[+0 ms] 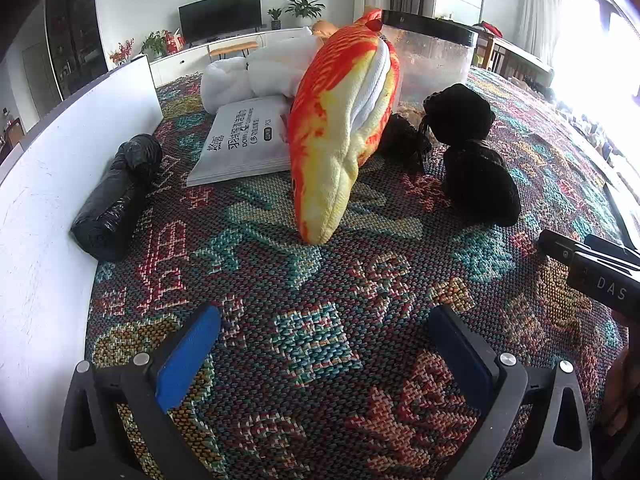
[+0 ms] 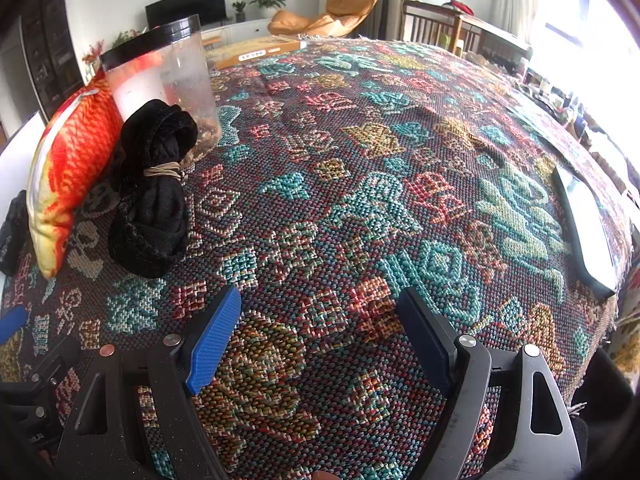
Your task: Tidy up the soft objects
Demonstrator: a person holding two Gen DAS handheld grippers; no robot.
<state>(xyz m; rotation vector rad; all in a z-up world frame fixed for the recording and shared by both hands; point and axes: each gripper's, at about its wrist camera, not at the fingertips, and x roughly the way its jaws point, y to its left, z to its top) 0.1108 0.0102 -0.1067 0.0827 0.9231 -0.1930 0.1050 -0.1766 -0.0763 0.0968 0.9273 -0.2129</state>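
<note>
Both claws, left gripper (image 1: 320,352) and right gripper (image 2: 320,332), gape apart, empty. The plush fish (image 1: 340,128) leans lengthwise, nose down on the woven cloth (image 1: 320,280). Its tail end hides part of the clear container (image 1: 436,52).

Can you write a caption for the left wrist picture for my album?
Open left gripper hovers over a patterned woven cloth, facing an orange plush fish leaning beside a tied black fabric bundle.

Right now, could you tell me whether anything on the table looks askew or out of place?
The orange fish plush stands tilted, nose down on the woven cloth, propped against the clear jar and overlapping the white packet.
</note>
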